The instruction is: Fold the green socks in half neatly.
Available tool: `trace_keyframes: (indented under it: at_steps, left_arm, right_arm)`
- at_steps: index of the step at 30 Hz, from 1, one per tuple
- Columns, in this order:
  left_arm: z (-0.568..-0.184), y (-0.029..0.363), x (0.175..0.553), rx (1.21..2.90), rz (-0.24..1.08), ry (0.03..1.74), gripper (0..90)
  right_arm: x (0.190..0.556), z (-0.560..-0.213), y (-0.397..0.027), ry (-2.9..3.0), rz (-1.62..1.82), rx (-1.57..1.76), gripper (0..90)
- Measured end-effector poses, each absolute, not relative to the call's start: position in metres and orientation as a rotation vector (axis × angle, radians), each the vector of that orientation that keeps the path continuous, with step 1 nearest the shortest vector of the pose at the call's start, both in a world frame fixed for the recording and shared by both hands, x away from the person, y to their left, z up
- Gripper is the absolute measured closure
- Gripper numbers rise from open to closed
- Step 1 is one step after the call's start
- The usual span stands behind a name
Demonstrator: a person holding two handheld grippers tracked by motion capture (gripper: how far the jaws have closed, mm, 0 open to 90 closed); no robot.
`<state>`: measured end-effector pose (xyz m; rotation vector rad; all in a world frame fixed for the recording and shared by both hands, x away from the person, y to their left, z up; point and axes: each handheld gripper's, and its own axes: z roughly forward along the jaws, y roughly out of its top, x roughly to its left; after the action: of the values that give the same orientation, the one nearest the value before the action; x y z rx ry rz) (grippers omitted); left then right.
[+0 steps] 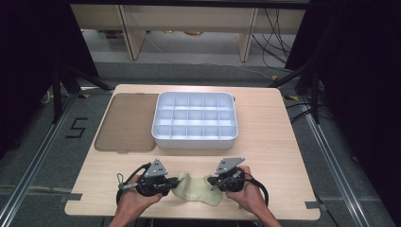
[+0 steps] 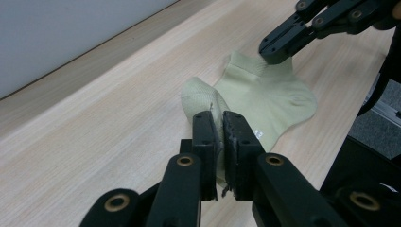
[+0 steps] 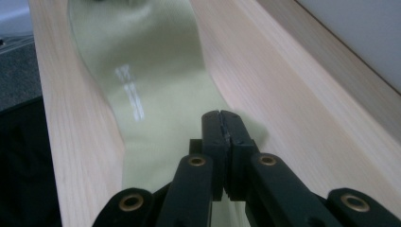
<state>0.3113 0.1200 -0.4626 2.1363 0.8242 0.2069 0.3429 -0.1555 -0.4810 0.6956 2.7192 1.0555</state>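
A pale green sock lies flat near the table's front edge, between my two grippers. My left gripper is at the sock's left end. In the left gripper view its jaws are shut on a raised fold of the sock. My right gripper is at the sock's right end, and its tip sits on the cuff edge. In the right gripper view its jaws are pressed together on the near edge of the sock, which stretches away from them.
A white tray with several empty compartments stands in the middle of the wooden table. A brown translucent lid lies flat to its left. The table's front edge runs just behind both hands.
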Motion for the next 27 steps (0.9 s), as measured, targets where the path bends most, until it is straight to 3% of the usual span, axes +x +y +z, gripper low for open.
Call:
trace_keyframes:
  at_steps: [5,27]
  left_arm:
    - [-0.458,0.111,0.314,2.123,0.203,0.819,83.4]
    - [-0.461,0.053,0.324,2.186,0.159,0.744,83.4]
  right_arm:
    - [0.339,-0.491,-0.176,2.724,1.011,0.759,89.7]
    - [0.345,-0.499,-0.179,2.749,1.078,0.833,88.1]
